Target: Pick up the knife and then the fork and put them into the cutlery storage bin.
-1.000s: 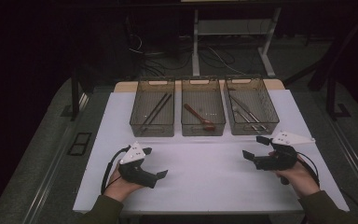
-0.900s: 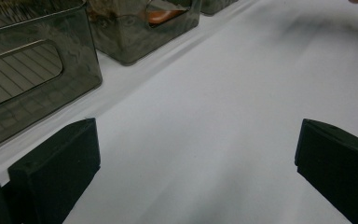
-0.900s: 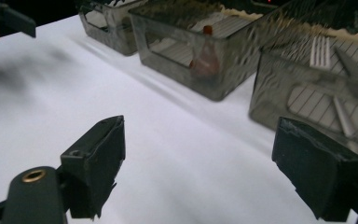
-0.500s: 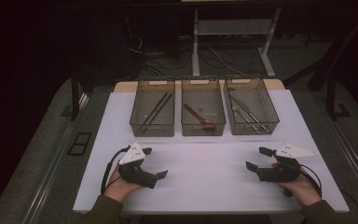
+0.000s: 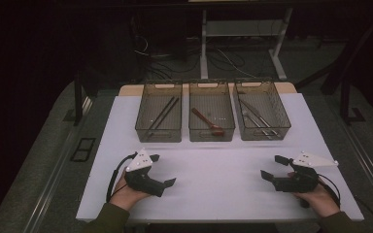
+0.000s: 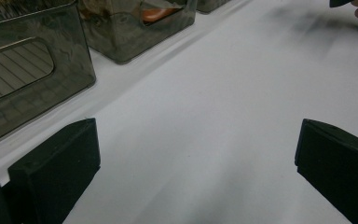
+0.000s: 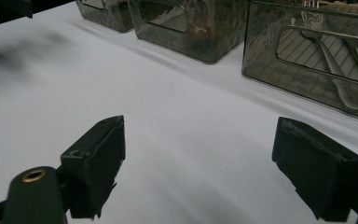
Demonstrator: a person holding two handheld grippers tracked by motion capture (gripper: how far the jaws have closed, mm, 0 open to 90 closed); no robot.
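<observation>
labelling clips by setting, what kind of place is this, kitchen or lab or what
Most likely a lab or recording workspace, not a kitchen: a table with a plain white cover, three clear bins of sorted utensils in a row, and loose cables and bare desk legs on a dark floor behind.

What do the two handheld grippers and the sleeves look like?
Both the left gripper and the right gripper are black, angular two-jaw tools, each topped with a pale grey three-cornered plate bearing small dark dots. A thin black cable loops off each. The jaws end in blocky matt black pads. The sleeves are dark olive.
</observation>
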